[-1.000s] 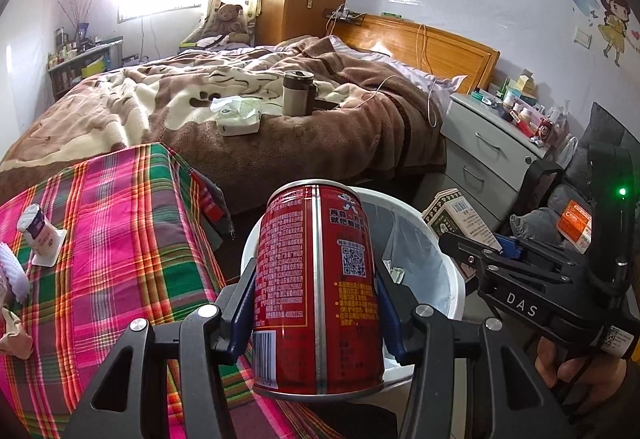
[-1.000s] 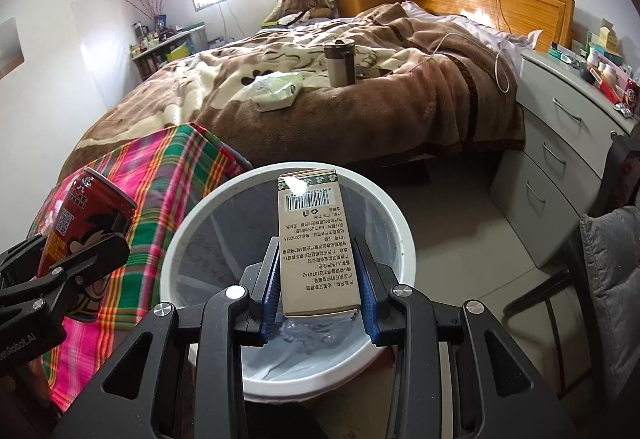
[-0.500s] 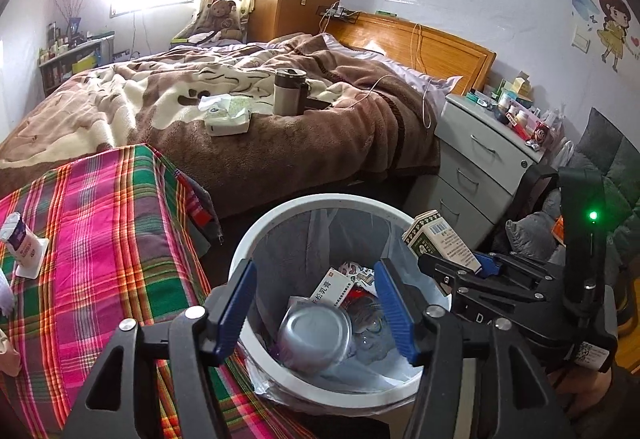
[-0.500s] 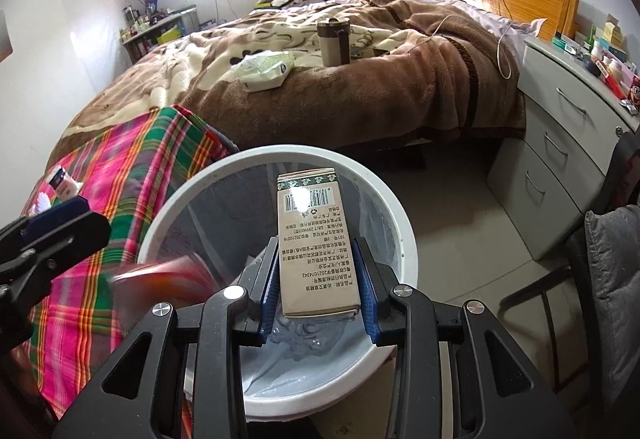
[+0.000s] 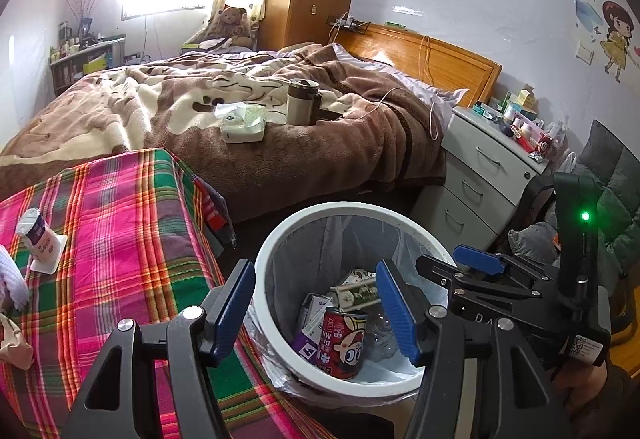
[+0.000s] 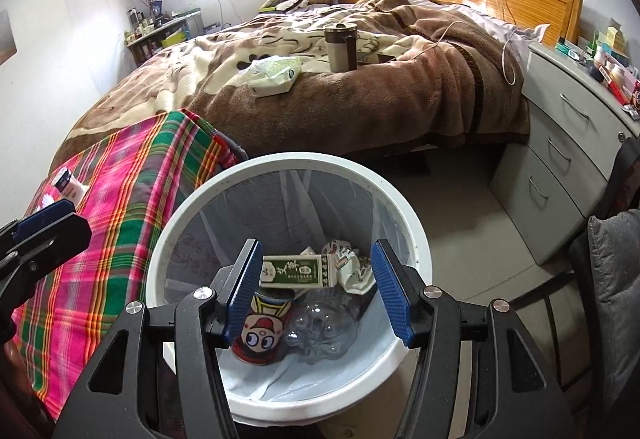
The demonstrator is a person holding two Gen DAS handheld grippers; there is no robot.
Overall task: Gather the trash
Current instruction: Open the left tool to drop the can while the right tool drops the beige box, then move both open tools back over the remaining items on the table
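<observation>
A white bin [image 5: 280,251] [image 6: 192,207] with a clear liner stands on the floor below both grippers. Inside it lie a red can [image 5: 342,343] [image 6: 262,335], a green box [image 5: 356,295] [image 6: 296,271], a clear plastic bottle [image 6: 320,327] and crumpled wrappers. My left gripper [image 5: 314,267] [image 6: 44,219] hangs open over the bin's left side with nothing between its blue pads. My right gripper [image 6: 316,245] [image 5: 452,267] is over the bin too; its jaws are opening and hold nothing, with the green box lying well below them.
A plaid-covered table [image 5: 120,223] borders the bin on the left, with a small carton [image 5: 38,241] on it. Behind is a bed [image 5: 280,143] carrying a tissue pack and a mug. A grey drawer unit [image 6: 560,175] and a cushioned chair [image 6: 612,279] stand to the right.
The left gripper opened and the red can dropped into the bin. Then the right gripper opened and the green box fell in on top of the can.
</observation>
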